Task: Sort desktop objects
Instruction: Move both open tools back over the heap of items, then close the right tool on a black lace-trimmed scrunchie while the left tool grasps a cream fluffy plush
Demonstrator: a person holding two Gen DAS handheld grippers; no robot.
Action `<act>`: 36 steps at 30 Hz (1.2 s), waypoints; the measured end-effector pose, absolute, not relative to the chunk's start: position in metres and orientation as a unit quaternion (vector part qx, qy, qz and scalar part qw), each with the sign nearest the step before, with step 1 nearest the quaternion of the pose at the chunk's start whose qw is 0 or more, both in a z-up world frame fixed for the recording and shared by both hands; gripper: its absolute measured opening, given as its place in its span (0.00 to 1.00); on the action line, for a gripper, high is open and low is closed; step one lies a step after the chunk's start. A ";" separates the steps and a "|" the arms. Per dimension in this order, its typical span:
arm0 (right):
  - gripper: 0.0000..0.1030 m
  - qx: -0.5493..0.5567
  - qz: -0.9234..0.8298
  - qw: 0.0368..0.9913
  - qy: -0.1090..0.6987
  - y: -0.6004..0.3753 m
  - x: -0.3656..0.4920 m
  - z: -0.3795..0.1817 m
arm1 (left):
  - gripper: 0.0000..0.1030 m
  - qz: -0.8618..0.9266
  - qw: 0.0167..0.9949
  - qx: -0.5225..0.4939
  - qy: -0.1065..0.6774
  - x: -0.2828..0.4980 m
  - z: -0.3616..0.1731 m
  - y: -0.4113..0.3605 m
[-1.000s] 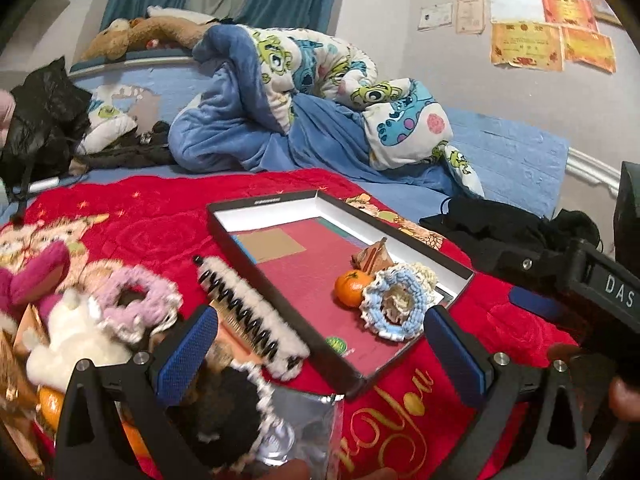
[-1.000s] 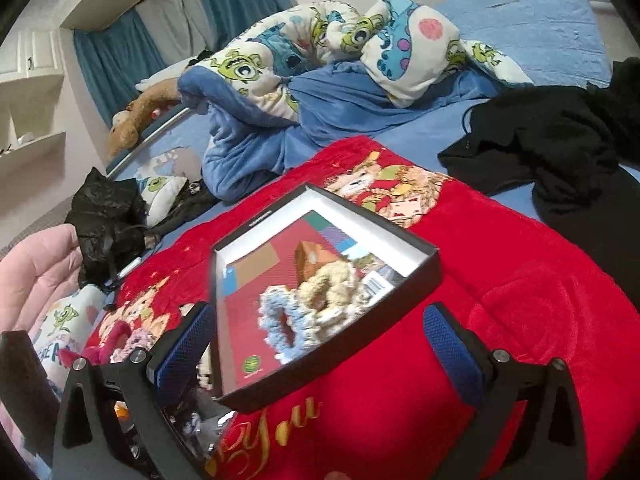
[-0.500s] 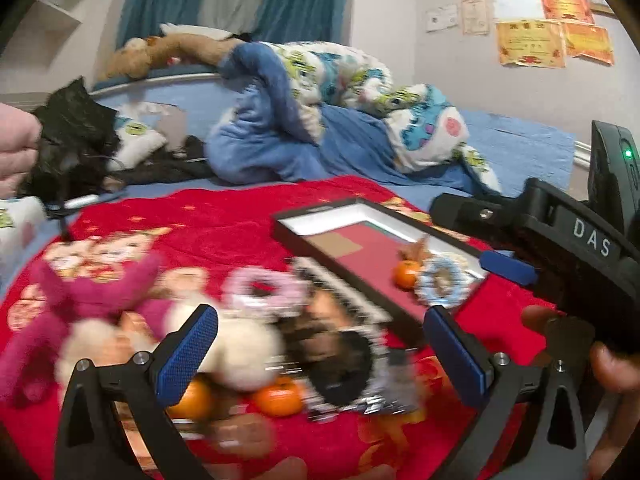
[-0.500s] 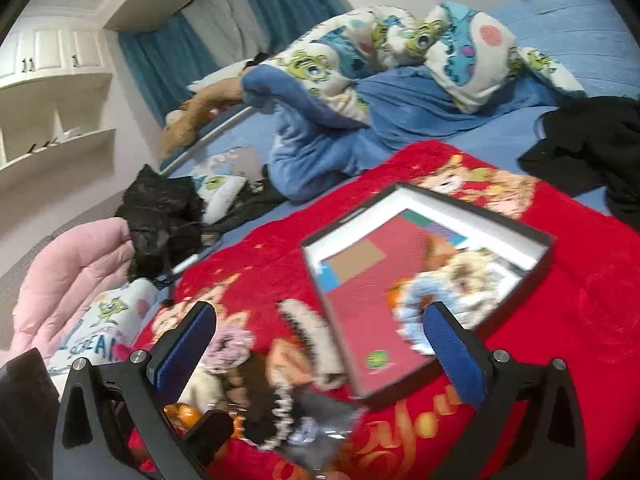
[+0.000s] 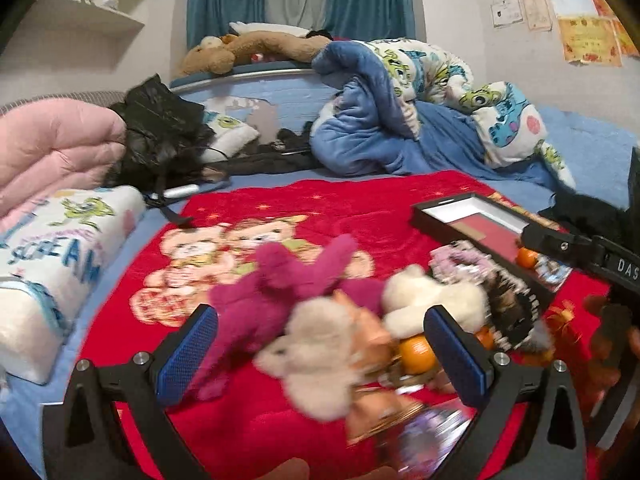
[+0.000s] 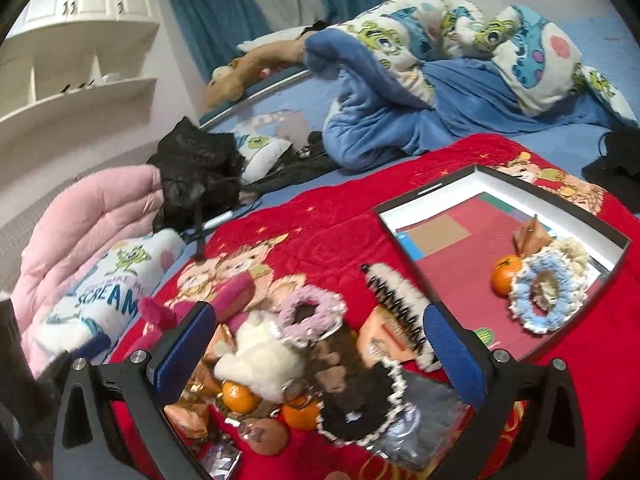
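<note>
A black shallow box (image 6: pixel 624 240) lies on the red blanket (image 6: pixel 332 220) and holds a tangerine (image 6: pixel 506 280), a blue scrunchie (image 6: pixel 540 300) and a brown wrapped sweet (image 6: pixel 530 236). Beside it sits a pile: a pink scrunchie (image 6: pixel 310 314), a white hair claw (image 6: pixel 400 300), a cream plush toy (image 6: pixel 260 354), a black scrunchie (image 6: pixel 360 408) and two tangerines (image 6: pixel 240 396). My right gripper (image 6: pixel 320 360) hangs open over this pile. My left gripper (image 5: pixel 320 360) is open above a magenta plush (image 5: pixel 276 292), a beige plush (image 5: pixel 320 352) and a tangerine (image 5: pixel 418 354), all blurred.
A rumpled blue and cartoon-print duvet (image 5: pixel 400 112) fills the back of the bed. A pink quilt (image 6: pixel 84 232), a white cartoon pillow (image 5: pixel 52 248) and a black bag (image 5: pixel 160 132) lie at the left. Dark clothes (image 6: pixel 616 168) lie at the right. White shelves (image 6: pixel 80 80) stand behind.
Both grippers have swung left, away from the box and over the pile of loose toys and scrunchies. Neither has taken hold of anything.
</note>
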State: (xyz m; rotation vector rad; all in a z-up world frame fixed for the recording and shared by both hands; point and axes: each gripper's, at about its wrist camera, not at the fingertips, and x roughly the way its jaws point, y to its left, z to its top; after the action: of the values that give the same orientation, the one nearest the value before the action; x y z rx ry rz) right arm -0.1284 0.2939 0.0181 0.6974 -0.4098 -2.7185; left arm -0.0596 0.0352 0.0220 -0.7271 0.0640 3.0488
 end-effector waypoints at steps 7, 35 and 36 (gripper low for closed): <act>1.00 0.253 -0.949 0.135 -0.131 0.293 -0.130 0.008 | 1.00 0.971 -0.009 -0.238 0.002 -0.054 0.012 0.010; 0.57 0.376 -0.914 0.128 -0.087 0.295 -0.144 -0.044 | 1.00 0.927 -0.008 -0.375 -0.012 -0.120 -0.049 0.009; 0.52 0.377 -0.912 0.132 -0.092 0.297 -0.143 -0.043 | 1.00 0.926 -0.008 -0.377 -0.010 -0.120 -0.050 0.009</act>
State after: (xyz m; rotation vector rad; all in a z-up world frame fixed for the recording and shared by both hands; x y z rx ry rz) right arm -0.1432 0.2969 -0.0429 1.0947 -0.2684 -2.6466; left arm -0.1201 0.0090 -0.0502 -1.1900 -0.0326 2.9252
